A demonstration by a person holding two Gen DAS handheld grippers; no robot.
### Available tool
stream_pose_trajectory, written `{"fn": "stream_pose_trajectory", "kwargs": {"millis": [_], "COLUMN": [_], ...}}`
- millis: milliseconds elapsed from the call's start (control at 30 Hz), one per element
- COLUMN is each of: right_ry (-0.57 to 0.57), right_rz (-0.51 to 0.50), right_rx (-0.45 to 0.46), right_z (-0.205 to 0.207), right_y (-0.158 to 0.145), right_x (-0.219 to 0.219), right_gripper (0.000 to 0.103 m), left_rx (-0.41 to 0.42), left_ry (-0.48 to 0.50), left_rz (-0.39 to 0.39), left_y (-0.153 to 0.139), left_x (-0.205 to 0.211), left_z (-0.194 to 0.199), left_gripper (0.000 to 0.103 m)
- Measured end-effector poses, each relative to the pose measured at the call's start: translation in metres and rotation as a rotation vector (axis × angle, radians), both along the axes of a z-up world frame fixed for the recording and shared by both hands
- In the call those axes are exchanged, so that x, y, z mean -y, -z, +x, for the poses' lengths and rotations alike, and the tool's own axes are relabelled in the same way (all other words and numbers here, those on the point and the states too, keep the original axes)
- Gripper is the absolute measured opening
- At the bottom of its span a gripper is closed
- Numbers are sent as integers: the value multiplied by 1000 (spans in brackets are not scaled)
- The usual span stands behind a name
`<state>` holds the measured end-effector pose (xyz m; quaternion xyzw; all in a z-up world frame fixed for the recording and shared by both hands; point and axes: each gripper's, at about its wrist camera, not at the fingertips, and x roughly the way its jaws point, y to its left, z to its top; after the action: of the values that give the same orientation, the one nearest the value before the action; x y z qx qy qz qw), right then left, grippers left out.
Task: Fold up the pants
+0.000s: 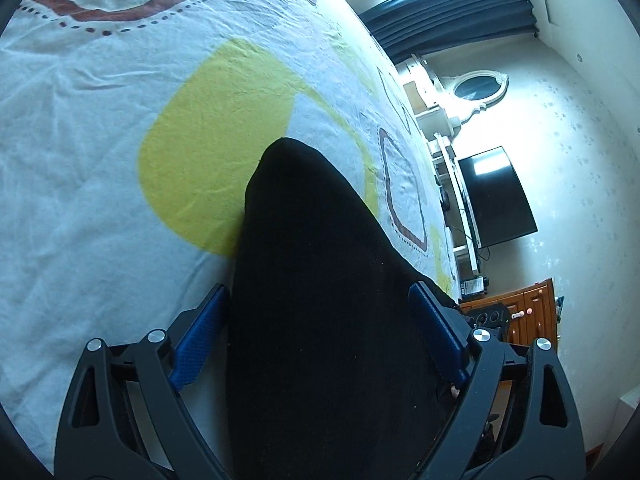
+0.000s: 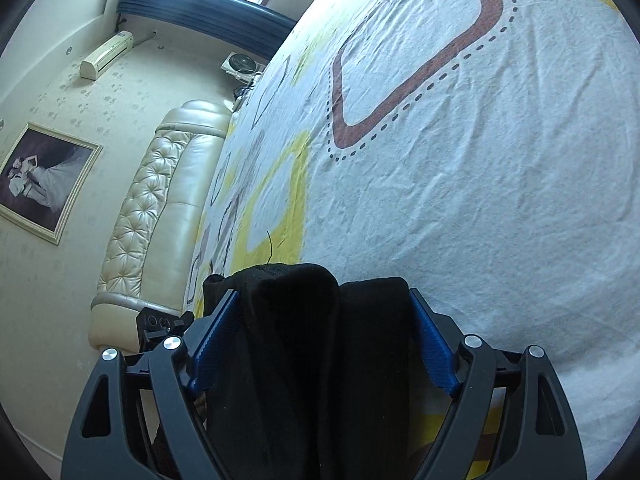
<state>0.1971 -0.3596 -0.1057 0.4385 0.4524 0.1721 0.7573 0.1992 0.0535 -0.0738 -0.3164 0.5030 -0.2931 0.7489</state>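
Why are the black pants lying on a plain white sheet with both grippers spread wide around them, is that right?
Not quite. The bedsheet isn't plain: the left wrist view shows yellow patches and brown outlined shapes printed on it, and the right wrist view shows them too. The rest holds: the black pants lie between the wide-spread jaws of the left gripper and the right gripper.

Black pants [image 1: 320, 280] cut off by the lower picture edge in both views, covering the bedsheet [image 1: 100, 200] beneath, framed photo [image 2: 40, 180] too small to tell
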Motion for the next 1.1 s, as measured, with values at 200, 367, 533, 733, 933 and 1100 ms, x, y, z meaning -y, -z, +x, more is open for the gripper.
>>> {"fn": "stream_pose_trajectory", "kwargs": {"millis": [200,367,533,733,933,1100], "right_ry": [-30,-11,7,7,9,6], "right_rz": [-51,-50,-49,-45,-30,-23], "right_rx": [-14,1,16,28,32,36], "right_z": [-5,-8,-9,-3,8,22], "right_y": [4,4,2,1,4,7], "right_x": [-4,-7,-10,-15,-25,-37], "right_gripper": [55,52,50,50,50,50], "left_rx": [60,102,140,149,167,166], "left_ry": [41,35,32,32,26,5], "left_rz": [157,267,331,345,376,385], "left_y": [-1,-12,-19,-22,-26,-26], "left_x": [19,29,33,31,23,11], "left_z": [-1,-6,-7,-1,6,14], "left_gripper": [44,35,33,31,31,31]}}
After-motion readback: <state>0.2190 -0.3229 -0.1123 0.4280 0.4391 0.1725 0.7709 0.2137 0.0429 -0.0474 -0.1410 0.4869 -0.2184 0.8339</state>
